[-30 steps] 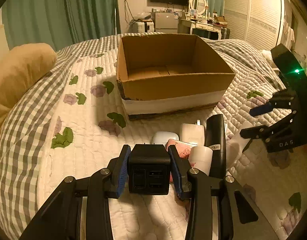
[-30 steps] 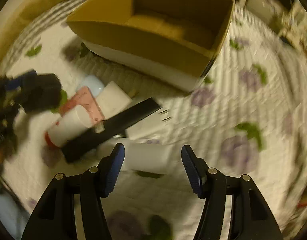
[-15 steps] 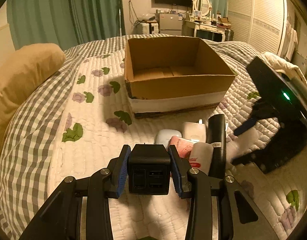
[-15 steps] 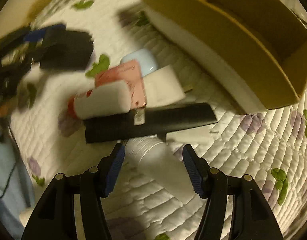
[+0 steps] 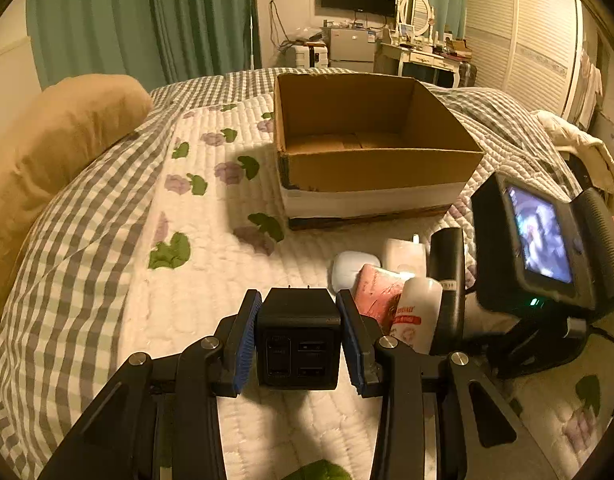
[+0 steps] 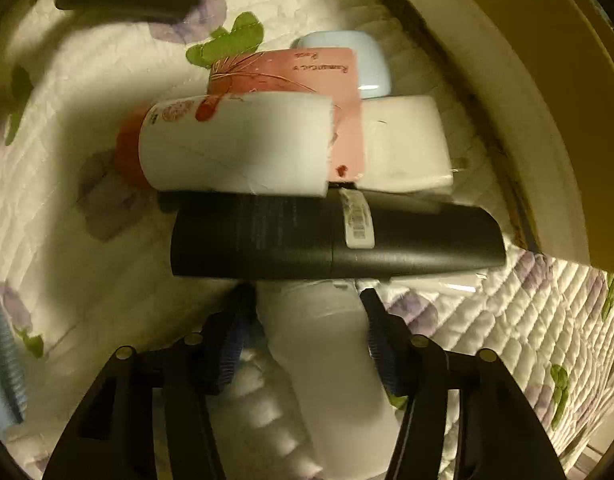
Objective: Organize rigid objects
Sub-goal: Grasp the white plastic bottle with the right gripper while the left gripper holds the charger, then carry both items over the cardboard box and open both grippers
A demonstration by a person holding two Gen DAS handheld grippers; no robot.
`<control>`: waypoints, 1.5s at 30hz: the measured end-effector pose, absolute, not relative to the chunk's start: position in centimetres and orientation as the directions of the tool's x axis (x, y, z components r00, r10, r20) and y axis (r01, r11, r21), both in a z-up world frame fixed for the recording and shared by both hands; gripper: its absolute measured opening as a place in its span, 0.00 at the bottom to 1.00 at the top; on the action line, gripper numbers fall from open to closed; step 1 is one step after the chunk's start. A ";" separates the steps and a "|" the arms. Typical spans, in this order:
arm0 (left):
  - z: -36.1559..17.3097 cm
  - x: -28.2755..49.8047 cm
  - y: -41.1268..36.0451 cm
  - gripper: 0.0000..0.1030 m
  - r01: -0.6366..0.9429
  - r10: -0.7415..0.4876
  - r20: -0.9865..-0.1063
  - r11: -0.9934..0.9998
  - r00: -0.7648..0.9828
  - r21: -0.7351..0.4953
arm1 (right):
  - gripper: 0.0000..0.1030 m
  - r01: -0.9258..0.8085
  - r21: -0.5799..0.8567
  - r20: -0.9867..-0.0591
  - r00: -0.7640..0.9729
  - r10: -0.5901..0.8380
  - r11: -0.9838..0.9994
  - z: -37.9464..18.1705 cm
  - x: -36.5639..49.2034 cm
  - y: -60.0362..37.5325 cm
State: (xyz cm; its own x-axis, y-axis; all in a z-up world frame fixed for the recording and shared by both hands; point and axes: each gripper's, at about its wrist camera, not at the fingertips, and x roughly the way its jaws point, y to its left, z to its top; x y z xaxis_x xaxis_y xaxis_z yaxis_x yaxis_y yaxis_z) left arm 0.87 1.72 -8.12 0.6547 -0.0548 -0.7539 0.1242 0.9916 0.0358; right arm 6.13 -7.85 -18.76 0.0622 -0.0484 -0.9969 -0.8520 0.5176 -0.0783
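The left tongs [image 5: 299, 336] are clamped on one black charger [image 5: 298, 346], with the single empty box [image 5: 371, 168] dead ahead on the bed [image 5: 107, 240]. The right tongs [image 6: 305, 344] stand apart astride one white bottle [image 6: 327, 360], its long axis along the fingers. Just beyond, crosswise, lie one black tube [image 6: 335, 236], one white tube [image 6: 235, 148], one pink packet [image 6: 307, 76], one earbud case [image 6: 367, 56] and one white plug [image 6: 403, 148].
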 end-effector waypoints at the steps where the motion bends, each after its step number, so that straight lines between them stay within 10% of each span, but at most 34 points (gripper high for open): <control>1: -8.1 0.8 1.8 0.37 0.124 -0.055 -0.754 0.992 0.655 0.036 | 0.47 -0.838 -0.088 -0.996 0.072 -0.052 0.539 -18.6 6.0 -7.7; 25: 2.9 8.2 -1.4 0.37 0.150 -0.096 -0.592 0.988 0.800 0.043 | 0.46 -0.398 -0.146 -0.722 0.669 0.178 0.906 3.5 12.6 -14.3; 45: -3.5 22.1 -4.3 0.37 0.133 -0.044 -0.659 0.987 0.750 0.085 | 0.46 -0.231 0.008 -0.697 0.696 0.171 0.973 -1.1 25.3 -15.3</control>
State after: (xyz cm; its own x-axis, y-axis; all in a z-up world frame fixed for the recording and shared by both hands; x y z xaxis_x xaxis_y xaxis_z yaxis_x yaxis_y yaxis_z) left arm 22.07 -4.33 -3.53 0.7505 -0.0438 -0.6594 0.1327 0.9875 0.0854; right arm 25.28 -15.33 -1.14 0.6962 0.1710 -0.6972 -0.2310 0.9729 0.0079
